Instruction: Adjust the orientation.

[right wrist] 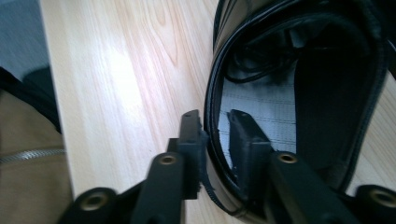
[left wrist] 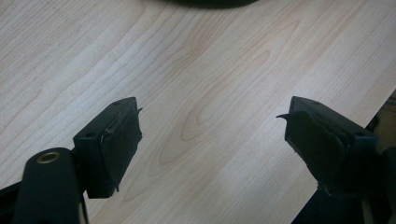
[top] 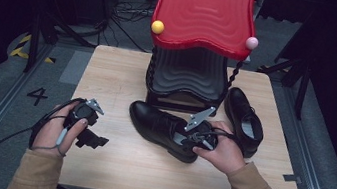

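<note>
Two black leather shoes are on the wooden table (top: 119, 72). The nearer shoe (top: 157, 123) lies in the middle, toe pointing left. My right gripper (top: 196, 140) is at its heel; in the right gripper view this gripper (right wrist: 215, 123) is shut on the heel rim of the shoe (right wrist: 266, 102), with one jaw inside the opening and one outside. The second shoe (top: 244, 117) rests at the right, beside the rack. My left gripper (top: 93, 139) is held low over bare tabletop at the left, and in its own view it (left wrist: 212, 121) is open with nothing between its jaws.
A two-tier rack stands at the back middle of the table, with a red wavy top shelf (top: 204, 9) over a black lower shelf (top: 187, 74). A yellow ball (top: 157, 26) and a pink ball (top: 251, 42) cap its front corners. Cables trail from both grippers off the near edge.
</note>
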{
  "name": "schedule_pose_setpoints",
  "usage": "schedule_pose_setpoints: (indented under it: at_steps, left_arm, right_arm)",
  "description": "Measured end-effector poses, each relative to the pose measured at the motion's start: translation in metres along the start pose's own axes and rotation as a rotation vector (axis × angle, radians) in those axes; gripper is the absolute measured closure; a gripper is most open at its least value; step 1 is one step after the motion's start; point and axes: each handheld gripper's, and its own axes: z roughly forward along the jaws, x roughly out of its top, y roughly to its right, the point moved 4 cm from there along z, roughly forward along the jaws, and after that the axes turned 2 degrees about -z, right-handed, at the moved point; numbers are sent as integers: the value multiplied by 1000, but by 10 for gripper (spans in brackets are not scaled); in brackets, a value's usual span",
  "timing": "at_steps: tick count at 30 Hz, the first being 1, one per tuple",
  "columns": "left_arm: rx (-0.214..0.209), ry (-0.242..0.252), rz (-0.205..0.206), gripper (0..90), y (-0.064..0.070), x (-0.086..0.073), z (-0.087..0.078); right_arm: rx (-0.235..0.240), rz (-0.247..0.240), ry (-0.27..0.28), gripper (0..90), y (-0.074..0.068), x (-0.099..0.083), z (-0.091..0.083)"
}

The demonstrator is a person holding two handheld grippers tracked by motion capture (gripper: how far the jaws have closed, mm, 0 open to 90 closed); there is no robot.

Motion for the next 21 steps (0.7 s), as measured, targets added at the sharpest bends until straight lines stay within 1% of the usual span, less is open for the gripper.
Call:
schedule_pose_setpoints:
  at_steps: [1,3,4,5,6,7,9,10,11,13,15,17,18,19,20,21]
  left_arm:
    - [0,-3,-2,191,0,0,0]
    - [-2,0,1,191,0,0,0]
    - [-3,2,2,191,0,1,0]
    - [-3,2,2,191,0,1,0]
    - [-2,0,4,191,0,1,1]
    - [-2,-1,4,191,0,2,1]
    - [-3,-4,8,191,0,3,2]
    - [-2,-6,14,191,0,3,2]
    - [-3,-6,10,191,0,4,3]
    - [-6,-8,9,191,1,5,4]
    - [-9,-9,19,190,0,6,4]
    - [-10,-7,15,190,0,7,5]
    - [-10,-5,13,191,0,8,5]
    - [-10,-5,13,191,0,8,5]
    - [-13,-5,16,191,0,10,5]
    - [-13,-5,16,189,0,10,5]
  right_arm:
    - [-9,-12,-9,821,-1,1,0]
    - [-15,-19,-14,829,-3,2,0]
    - [-9,-21,-16,842,-8,4,0]
    - [-9,-21,-16,842,-8,4,0]
    - [12,-16,-5,843,-14,8,1]
    - [12,-16,-5,843,-14,8,1]
    - [25,-8,9,842,-22,13,3]
    - [37,-11,16,842,-27,16,4]
    - [44,-11,21,840,-30,18,6]
    - [60,-5,19,829,-36,21,10]
    - [94,0,20,800,-43,24,15]
    - [82,-4,21,786,-43,24,14]
    - [88,4,31,750,-43,23,14]
    - [88,4,31,750,-43,23,14]
    - [86,8,36,711,-41,22,13]
    - [86,8,36,711,-41,22,13]
